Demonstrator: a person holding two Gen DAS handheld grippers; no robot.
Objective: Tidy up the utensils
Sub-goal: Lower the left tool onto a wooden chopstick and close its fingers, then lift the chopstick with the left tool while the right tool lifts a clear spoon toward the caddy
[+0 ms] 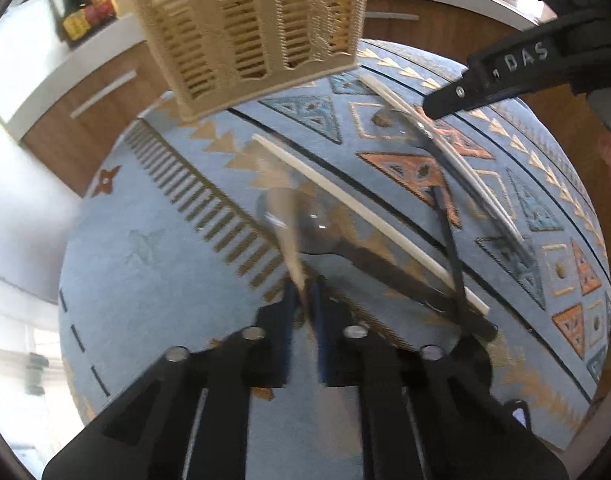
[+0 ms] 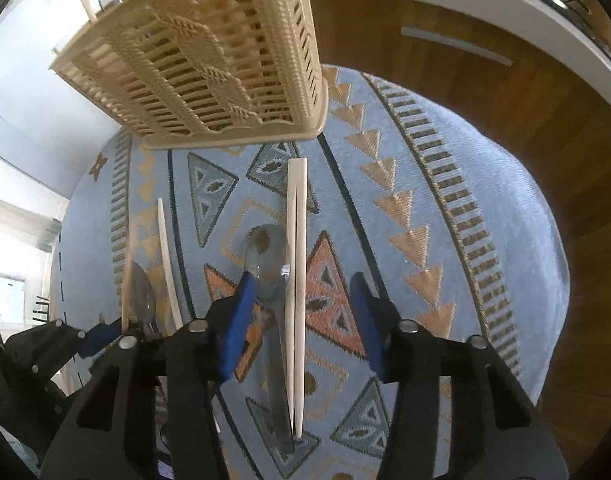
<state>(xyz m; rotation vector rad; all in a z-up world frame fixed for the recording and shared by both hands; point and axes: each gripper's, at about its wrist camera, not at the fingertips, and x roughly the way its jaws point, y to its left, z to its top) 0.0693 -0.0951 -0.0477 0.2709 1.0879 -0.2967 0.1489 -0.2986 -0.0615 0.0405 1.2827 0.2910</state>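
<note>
We take the woven cream basket as our landmark; it stands at the far edge of a blue patterned cloth on the round table. In the right wrist view a chopstick end and a clear rounded utensil top poke above its far rim.

Left gripper: blue pads pressed together on a single pale chopstick, which slants up from the jaws toward the basket, blurred. Just beyond those fingers lies a clear plastic spoon, bowl toward the basket, its dark handle running away from it. Beside that spoon, on the side further from the left gripper, a lone white chopstick lies flat on the cloth, its far end crossing the spoon's handle.

Right gripper: blue fingers stand apart, no pad touching anything that we can make out. Between them, on the cloth, a pair of white chopsticks lies side by side, pointing straight at the basket's near wall and stopping short of it. A second clear spoon lies touching that pair on the left-gripper side, bowl toward the basket.

From the left wrist view we see the right gripper's black body hanging over that pair, to the side of the basket.
</note>
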